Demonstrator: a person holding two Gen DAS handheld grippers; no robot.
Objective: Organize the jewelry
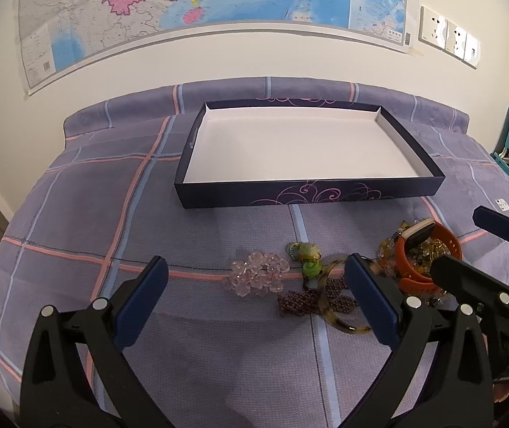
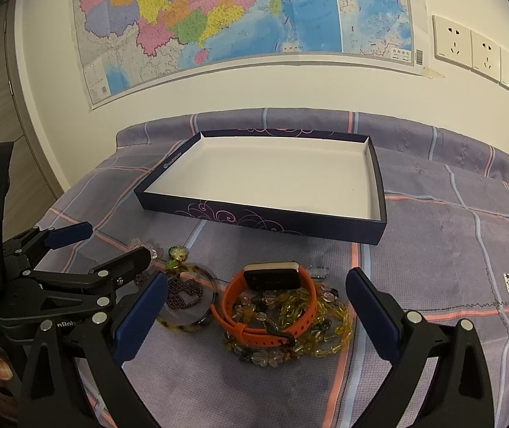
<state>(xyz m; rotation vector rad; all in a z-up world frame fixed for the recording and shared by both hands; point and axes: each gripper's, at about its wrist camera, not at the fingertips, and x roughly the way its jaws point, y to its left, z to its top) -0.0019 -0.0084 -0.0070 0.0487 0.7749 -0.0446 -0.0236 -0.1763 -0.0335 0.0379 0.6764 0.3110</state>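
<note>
Cardboard forms the shallow rectangular box, dark navy outside with pink swirls, plain white inside, lying flat on the woven purple plaid cloth. Nearer us than the box, we see the jewelry heaped on the cloth: an orange rubbery watch with a pale rectangular face lies just in front of the box's near wall, coiled over glossy amber and clear beads. Left of the watch lies a mottled tortoiseshell bangle ringing small dark purple beads; beyond it sit a green glass charm and, in the left wrist view, a cluster of faceted pink crystals. Our left gripper is spread wide, its blue-padded fingers straddling the pink crystals and purple beads, holding nothing. Our right gripper is likewise spread wide, angled down at the cloth, with the watch between its fingers but not pinched. Both grippers point toward the box, side by side.
</note>
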